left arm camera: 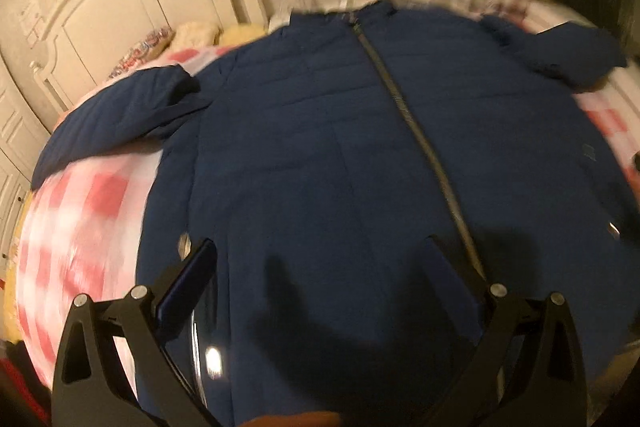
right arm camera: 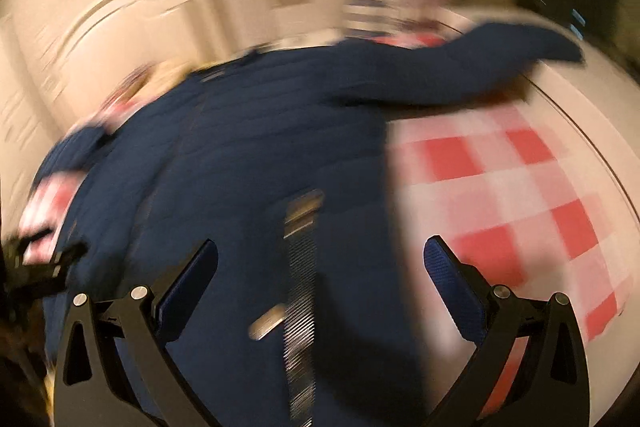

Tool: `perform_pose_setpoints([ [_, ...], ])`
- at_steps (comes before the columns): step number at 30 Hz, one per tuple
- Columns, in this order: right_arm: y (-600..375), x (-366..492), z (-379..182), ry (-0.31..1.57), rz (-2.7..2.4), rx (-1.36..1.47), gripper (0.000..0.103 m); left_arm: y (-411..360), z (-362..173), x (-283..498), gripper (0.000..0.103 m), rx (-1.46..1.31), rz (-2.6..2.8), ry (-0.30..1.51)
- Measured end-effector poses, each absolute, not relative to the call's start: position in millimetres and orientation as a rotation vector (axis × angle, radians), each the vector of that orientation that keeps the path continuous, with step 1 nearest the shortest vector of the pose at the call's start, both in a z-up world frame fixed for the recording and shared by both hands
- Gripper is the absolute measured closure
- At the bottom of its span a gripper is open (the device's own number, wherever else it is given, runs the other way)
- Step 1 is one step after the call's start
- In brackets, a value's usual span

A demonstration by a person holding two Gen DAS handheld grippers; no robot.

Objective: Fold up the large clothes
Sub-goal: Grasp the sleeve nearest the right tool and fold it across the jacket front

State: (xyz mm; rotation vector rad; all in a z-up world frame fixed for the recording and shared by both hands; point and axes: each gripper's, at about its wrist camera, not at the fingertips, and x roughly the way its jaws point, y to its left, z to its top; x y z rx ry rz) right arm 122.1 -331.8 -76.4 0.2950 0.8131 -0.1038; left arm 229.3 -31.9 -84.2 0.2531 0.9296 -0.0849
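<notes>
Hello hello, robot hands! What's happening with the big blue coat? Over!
Left gripper open, right gripper open, both above coat. Quilted navy zip-up jacket flat on red-checked bedspread, sleeves out, unfolded. Nothing blocking.

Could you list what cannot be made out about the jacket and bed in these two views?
- Jacket hem: left wrist view, cut off by the bottom edge and hidden behind the open left claw.
- Small mark on the jacket's chest: left wrist view, too small and dim to read.
- Zipper details: right wrist view, smeared by motion blur.
- Headboard: right wrist view, streaked by blur.
</notes>
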Motion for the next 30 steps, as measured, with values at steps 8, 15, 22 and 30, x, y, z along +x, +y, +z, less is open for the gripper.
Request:
perform_pose_setpoints([
  [8, -482.1, 217.9, -103.6, 0.788, -0.346, 0.673, 0.004, -17.4, -116.1, 320.6, 0.002, 0.163, 0.010, 1.083],
  [15, -530.9, 272.1, -99.6, 0.730, -0.418, 0.734, 0.033, 6.9, -126.3, 323.4, 0.002, 0.039, -0.094, 1.043],
  [22, -457.3, 284.7, -42.0, 0.539, -0.262, 0.510, 0.076, -1.9, -130.2, 313.8, 0.002, 0.059, -0.082, 0.944],
  [30, -236.5, 298.2, -17.6, 0.623, 0.239, 0.051, 0.076, 1.1, -130.1, 310.8, 0.002, 0.051, -0.091, 0.933],
])
